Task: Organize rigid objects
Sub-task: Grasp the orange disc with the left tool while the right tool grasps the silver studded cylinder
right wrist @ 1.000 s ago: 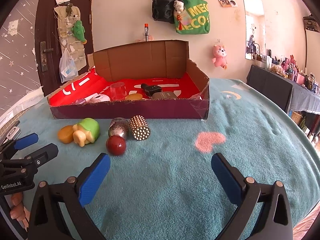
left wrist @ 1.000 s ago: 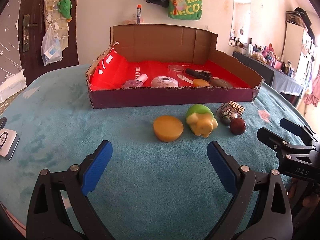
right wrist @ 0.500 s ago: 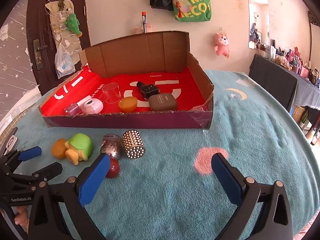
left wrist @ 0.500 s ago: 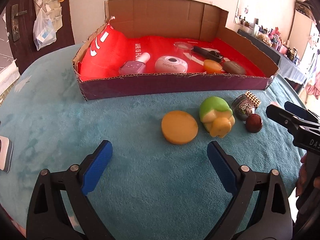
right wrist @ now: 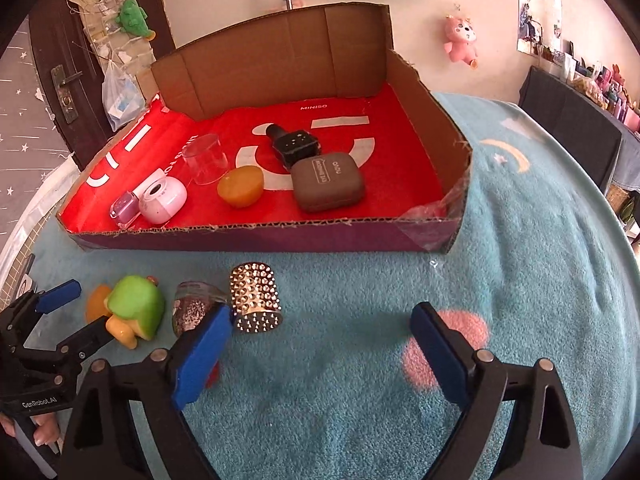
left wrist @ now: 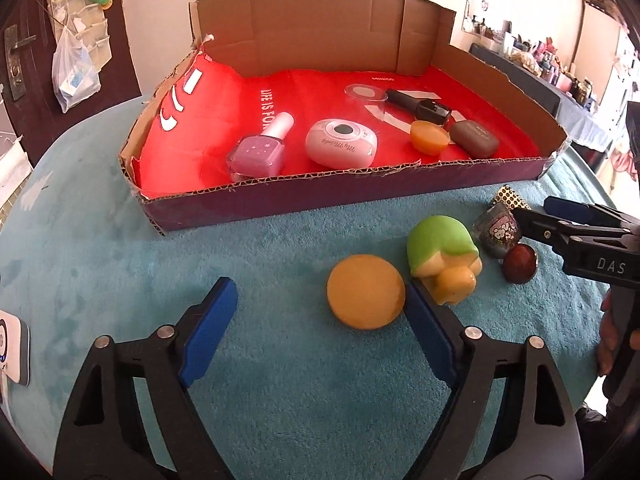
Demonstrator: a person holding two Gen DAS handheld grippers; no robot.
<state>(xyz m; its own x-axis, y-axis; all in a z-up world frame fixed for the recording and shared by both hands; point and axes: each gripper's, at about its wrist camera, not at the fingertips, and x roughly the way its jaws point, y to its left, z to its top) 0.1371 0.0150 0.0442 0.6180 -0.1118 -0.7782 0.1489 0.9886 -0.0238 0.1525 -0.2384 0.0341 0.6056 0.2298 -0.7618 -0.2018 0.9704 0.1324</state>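
On the teal blanket in front of the cardboard box [left wrist: 320, 204] lie an orange disc [left wrist: 366, 296], a green-and-yellow toy [left wrist: 442, 256], a glitter jar [left wrist: 498, 232], a dark red ball [left wrist: 519, 264] and a gold studded cylinder [right wrist: 256, 304]. My left gripper [left wrist: 318, 300] is closing. The disc sits just inside its right finger and the pads do not press it. My right gripper [right wrist: 322, 320] is also closing, with the cylinder just inside its left finger, untouched. That finger hides most of the ball.
The red-lined box holds a nail polish bottle [left wrist: 260, 150], a pink round case [left wrist: 340, 144], a clear cup [right wrist: 206, 158], a black watch [right wrist: 294, 144], an orange piece [right wrist: 240, 186] and a grey case [right wrist: 326, 182]. A white device [left wrist: 12, 344] lies at the left blanket edge.
Both grippers have moved forward toward the loose objects and tilted further down. Both pairs of jaws have narrowed. The disc now sits by the left gripper's right finger, and the ball is mostly hidden.
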